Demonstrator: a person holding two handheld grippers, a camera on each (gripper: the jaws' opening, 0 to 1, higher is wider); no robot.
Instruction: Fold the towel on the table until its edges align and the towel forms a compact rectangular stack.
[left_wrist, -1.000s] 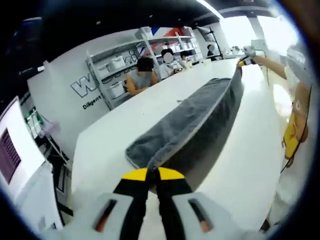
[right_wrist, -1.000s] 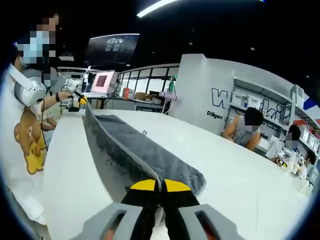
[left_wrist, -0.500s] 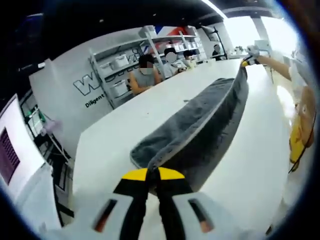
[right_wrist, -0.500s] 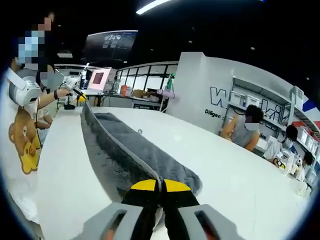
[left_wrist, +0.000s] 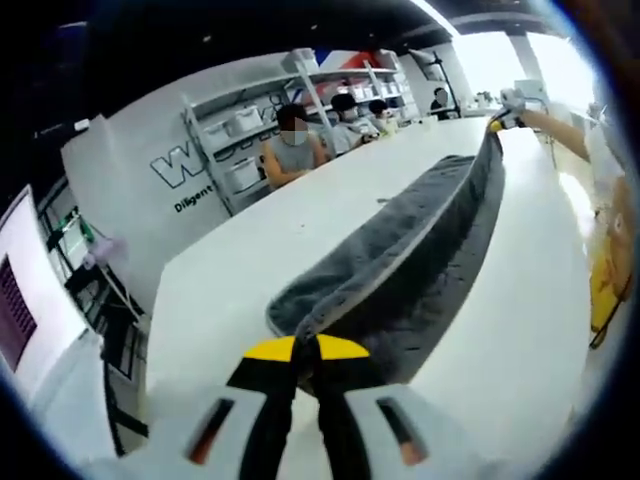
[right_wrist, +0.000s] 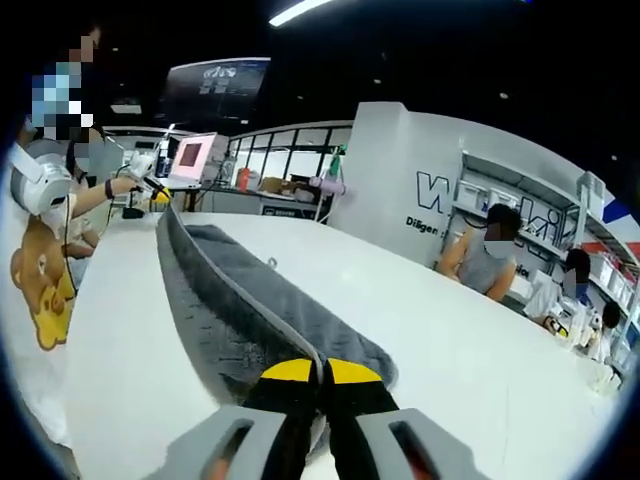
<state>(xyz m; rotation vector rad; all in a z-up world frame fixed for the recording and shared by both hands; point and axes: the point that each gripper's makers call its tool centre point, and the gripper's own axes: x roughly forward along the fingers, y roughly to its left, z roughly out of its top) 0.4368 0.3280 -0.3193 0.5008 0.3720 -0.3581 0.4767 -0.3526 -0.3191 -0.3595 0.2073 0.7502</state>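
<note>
White desk (left_wrist: 250, 260) beside shelving (left_wrist: 235, 130); both claws (left_wrist: 306, 350) (right_wrist: 322, 372) clamp the grey towel (left_wrist: 400, 260), now lifted higher off the desk.

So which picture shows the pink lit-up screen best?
The right gripper view. There the pink screen sits whole and facing us, far behind the stretched grey towel, near the person's other tool. In the left gripper view the screen is cut off at the picture's edge, so you only get a slice of it.
</note>
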